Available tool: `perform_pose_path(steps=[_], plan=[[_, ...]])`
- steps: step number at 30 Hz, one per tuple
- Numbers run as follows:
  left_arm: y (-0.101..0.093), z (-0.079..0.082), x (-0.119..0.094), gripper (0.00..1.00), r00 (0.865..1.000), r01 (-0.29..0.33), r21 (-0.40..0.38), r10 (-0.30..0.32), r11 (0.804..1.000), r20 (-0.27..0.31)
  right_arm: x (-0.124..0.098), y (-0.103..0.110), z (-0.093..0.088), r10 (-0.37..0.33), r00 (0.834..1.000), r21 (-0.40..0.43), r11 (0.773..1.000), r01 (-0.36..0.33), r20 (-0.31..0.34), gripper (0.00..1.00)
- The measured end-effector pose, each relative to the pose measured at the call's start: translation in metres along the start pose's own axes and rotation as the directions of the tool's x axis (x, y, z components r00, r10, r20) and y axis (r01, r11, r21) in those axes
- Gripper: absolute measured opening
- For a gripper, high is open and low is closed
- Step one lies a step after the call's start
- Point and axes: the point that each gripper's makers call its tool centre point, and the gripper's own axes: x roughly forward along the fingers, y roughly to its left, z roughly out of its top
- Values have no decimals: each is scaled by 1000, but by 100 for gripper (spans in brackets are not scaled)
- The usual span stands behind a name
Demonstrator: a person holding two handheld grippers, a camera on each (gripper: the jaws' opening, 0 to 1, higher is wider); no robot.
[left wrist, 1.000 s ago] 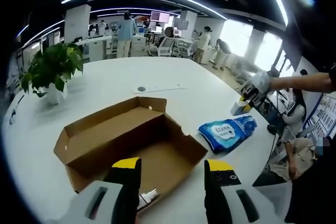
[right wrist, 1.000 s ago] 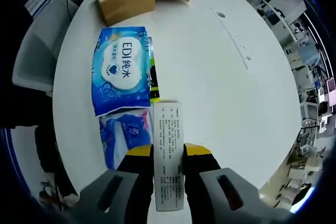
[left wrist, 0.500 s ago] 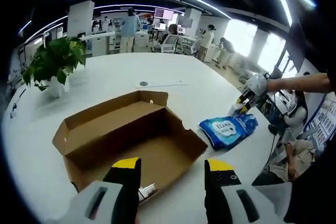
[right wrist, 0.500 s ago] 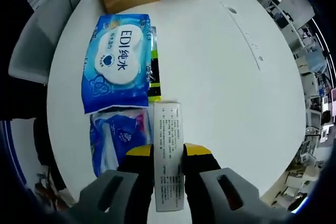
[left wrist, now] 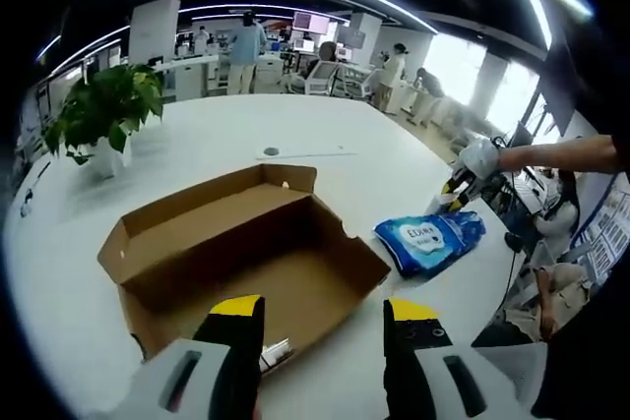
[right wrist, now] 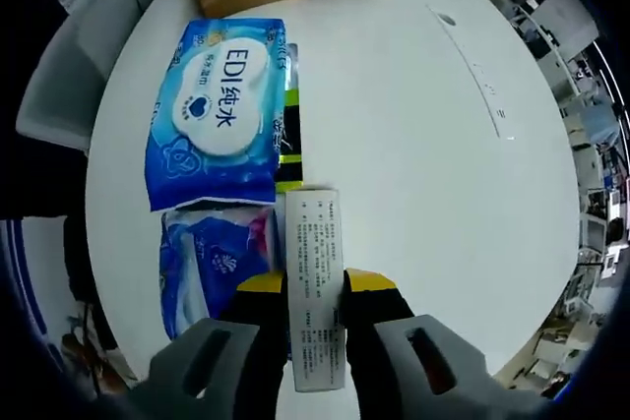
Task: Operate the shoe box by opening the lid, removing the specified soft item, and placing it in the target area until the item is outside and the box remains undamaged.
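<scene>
My right tool (right wrist: 315, 287) clamps light stiff carton (right wrist: 316, 277) mid-length near table (right wrist: 413, 145) edge; left tool (left wrist: 320, 317) apart over open box (left wrist: 236, 253).

White round table (left wrist: 197, 145); on it: open shoe box (left wrist: 236, 263), blue wipes pack (right wrist: 212, 110), potted plant (left wrist: 98, 125).

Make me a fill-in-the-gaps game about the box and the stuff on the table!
1. The cardboard box has its lid ____.
2. The right gripper is shut on a small white ____.
3. The big wipes pack is white and ____.
4. On the table behind the box stands a green ____.

Missing words: open; carton; blue; plant
</scene>
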Motion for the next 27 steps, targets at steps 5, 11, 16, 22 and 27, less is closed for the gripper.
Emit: perform_pose_path(steps=[5, 11, 16, 22, 27], plan=[[0, 0, 0, 49, 1000, -1, 0, 1, 1000, -2, 0, 1, -3, 5, 1000, -3, 1000, -5, -9, 18], [-2, 0, 2, 49, 1000, 4, 2, -4, 1000, -3, 0, 0, -4, 0, 1000, -5, 1000, 0, -10, 18], [-4, 1, 2, 49, 1000, 8, 6, -8, 1000, -3, -1, -2, -4, -1, 1000, -3, 1000, 1, -11, 18], [-4, 1, 1, 49, 1000, 12, 8, -11, 1000, -3, -2, -2, -4, -7, 1000, -5, 1000, 7, -11, 18], [-5, 1, 0, 49, 1000, 16, 8, -16, 1000, 2, -5, -2, -3, -13, 1000, -11, 1000, 13, -9, 18]])
